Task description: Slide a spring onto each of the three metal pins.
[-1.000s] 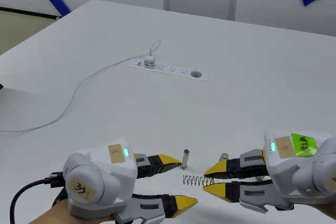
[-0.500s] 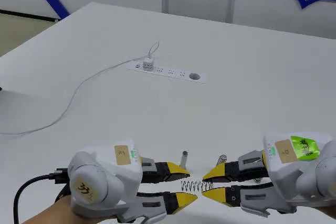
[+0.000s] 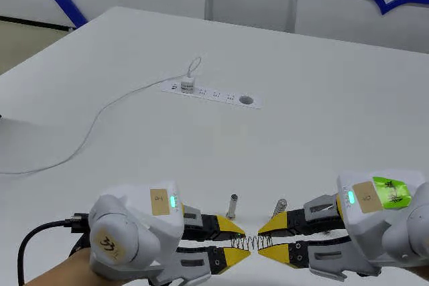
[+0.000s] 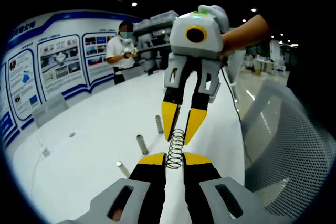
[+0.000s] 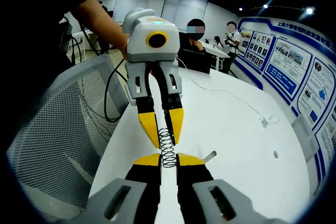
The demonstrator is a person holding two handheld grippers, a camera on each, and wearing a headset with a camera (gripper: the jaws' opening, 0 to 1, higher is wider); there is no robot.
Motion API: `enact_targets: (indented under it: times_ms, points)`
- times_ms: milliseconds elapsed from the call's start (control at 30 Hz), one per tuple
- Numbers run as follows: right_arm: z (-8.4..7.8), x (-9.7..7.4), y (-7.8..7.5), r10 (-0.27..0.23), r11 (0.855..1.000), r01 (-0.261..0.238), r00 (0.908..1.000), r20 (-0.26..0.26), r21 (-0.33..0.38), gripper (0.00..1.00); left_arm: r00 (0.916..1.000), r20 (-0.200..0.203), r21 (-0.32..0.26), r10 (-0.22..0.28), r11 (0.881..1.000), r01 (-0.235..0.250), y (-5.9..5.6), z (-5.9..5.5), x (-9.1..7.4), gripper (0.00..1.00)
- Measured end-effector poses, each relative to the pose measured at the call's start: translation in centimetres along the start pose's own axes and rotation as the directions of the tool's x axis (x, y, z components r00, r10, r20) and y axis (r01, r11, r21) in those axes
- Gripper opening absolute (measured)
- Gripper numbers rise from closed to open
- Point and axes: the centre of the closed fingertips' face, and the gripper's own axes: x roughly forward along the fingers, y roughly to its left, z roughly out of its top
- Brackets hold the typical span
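Meeting tip to tip low over the white counter (image 3: 301,132): left gripper (image 3: 241,242) and right gripper (image 3: 265,239), each clamped on one end of a single spring (image 3: 253,240) held level between them. Just behind, upright on the counter, a metal pin (image 3: 232,205) and a second pin (image 3: 278,207).

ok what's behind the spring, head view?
Two pins stand on the table just behind the spring: a left pin and a right pin, both apart from it. The right gripper covers the table farther right, so anything there is hidden.
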Motion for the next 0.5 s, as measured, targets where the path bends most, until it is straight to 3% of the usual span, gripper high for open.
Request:
enact_targets:
  times_ms: [167,500]
  points:
    - [-0.13,0.0,0.09,0.005,1.0,-0.005,1.0,-0.004,-0.007,0.11,0.9998,-0.016,0.042,-0.007,0.999,0.008,-0.27,-0.05,0.1,0.1]
    - [-0.26,-0.03,0.27,0.018,1.0,-0.018,0.9998,-0.003,0.018,0.12,0.9995,-0.021,0.06,-0.022,0.998,0.023,-0.56,-0.04,0.06,0.1]
